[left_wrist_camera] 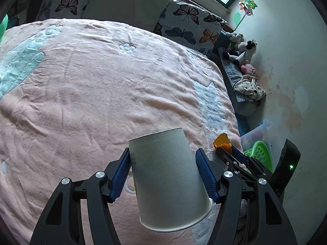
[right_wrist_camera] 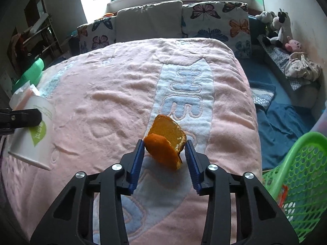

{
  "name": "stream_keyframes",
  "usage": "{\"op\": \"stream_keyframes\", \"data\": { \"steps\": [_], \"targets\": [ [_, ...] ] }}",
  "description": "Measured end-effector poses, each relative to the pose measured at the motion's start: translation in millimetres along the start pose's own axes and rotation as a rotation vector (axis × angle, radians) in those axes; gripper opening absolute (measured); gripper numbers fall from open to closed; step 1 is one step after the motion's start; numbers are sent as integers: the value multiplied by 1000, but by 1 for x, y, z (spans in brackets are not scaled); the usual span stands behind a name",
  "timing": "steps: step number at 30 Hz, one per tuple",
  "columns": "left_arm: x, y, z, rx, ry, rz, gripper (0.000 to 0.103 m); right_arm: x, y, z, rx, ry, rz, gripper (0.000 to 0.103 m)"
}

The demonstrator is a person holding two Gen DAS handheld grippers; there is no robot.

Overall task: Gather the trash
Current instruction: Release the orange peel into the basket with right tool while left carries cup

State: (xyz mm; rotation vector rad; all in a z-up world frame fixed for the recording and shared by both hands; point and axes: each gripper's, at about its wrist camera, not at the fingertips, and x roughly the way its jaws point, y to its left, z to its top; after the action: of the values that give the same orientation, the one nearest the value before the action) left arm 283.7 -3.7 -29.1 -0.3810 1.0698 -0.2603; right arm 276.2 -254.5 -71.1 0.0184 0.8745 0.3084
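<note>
A paper cup (left_wrist_camera: 170, 177) is clamped mouth-down in the left gripper (left_wrist_camera: 163, 175), and orange peel (right_wrist_camera: 165, 143) is pinched in the right gripper (right_wrist_camera: 165, 155). Both are held above the bed (right_wrist_camera: 102, 106), presumably for transfer to the green basket (right_wrist_camera: 298, 175) beside it.

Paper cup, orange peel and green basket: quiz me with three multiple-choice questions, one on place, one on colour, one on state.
1. Where is the green basket?
A. right of the bed
B. on the pillows
C. under the window

2. What colour are the gripping pads of the right hand-held gripper?
A. red
B. blue
C. white

3. How is the paper cup held in the left hand-held gripper?
A. crushed flat
B. rim nearest the camera
C. rim towards the pillows

Answers: 1 A, it sits beyond the blanket's right edge. 2 B, blue ribbed pads flank the orange peel. 3 B, the open rim points back.
</note>
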Motion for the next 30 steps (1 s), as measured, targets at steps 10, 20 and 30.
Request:
{"op": "stream_keyframes", "data": {
  "steps": [10, 20, 30],
  "targets": [
    [-1, -29, -14, 43, 10, -34, 62, -44, -4, -23, 20, -31, 27, 37],
    [7, -75, -33, 113, 38, -73, 62, -92, -26, -62, 81, -59, -9, 37],
    [21, -128, -50, 190, 73, -116, 62, -120, -68, -93, 158, -60, -86, 37]
  ]
}}
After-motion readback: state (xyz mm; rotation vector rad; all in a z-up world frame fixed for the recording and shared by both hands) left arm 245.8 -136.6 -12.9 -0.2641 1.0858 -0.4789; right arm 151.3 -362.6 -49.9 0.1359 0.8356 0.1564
